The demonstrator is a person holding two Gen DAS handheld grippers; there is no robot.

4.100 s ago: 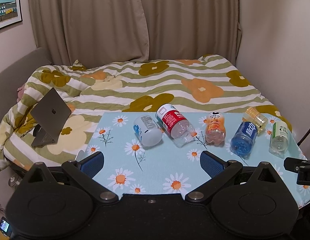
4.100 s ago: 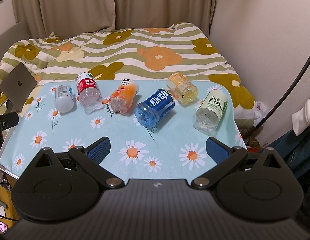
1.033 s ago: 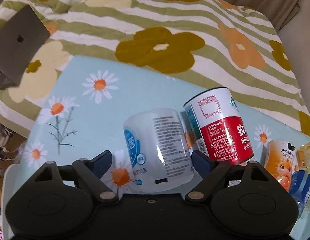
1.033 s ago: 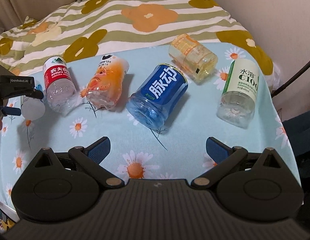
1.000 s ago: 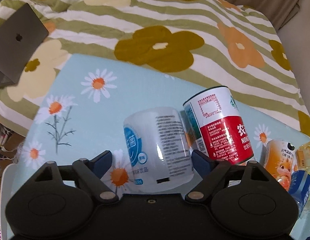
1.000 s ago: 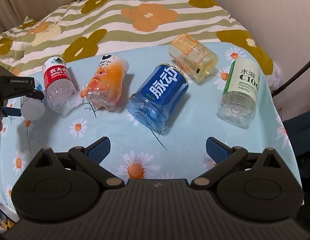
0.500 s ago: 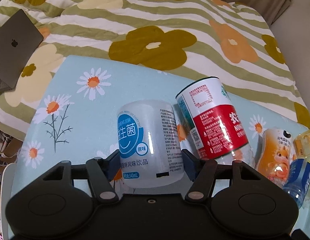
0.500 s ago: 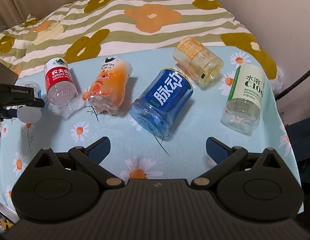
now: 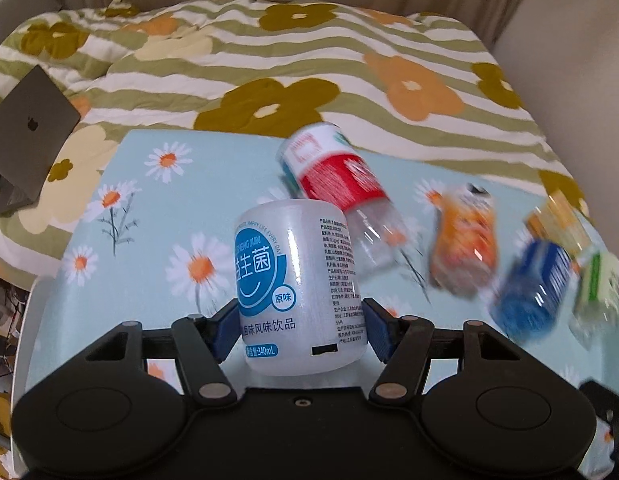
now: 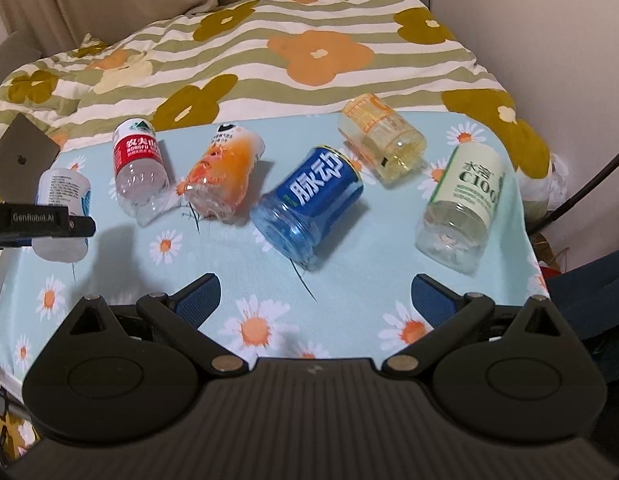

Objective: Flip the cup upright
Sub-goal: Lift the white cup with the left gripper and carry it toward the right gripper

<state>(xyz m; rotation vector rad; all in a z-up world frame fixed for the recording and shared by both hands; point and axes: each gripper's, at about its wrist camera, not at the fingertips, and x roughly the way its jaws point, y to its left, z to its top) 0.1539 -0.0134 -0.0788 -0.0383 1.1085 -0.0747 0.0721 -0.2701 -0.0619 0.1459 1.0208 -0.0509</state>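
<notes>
My left gripper (image 9: 301, 330) is shut on a white cup with a blue label (image 9: 299, 292), its blue pads pressed on both sides. The cup is lifted off the daisy cloth and tilted; in the right wrist view it (image 10: 63, 208) sits at the far left, partly behind the left gripper's black body. My right gripper (image 10: 315, 298) is open and empty, hovering over the cloth's near edge. Lying on their sides are a red-label cup (image 10: 139, 170), an orange cup (image 10: 223, 172), a blue cup (image 10: 309, 204), a yellow cup (image 10: 379, 142) and a green-label cup (image 10: 461, 210).
The table with the light blue daisy cloth (image 10: 369, 280) stands against a bed with a striped flowered quilt (image 10: 309, 52). A grey laptop (image 9: 29, 132) rests on the quilt at the left. A wall (image 10: 549, 40) is at the right, curtains behind.
My left gripper closed on the white cup, then lifted and tilted it away from the red-label cup. The right gripper drew back slightly and stayed open.
</notes>
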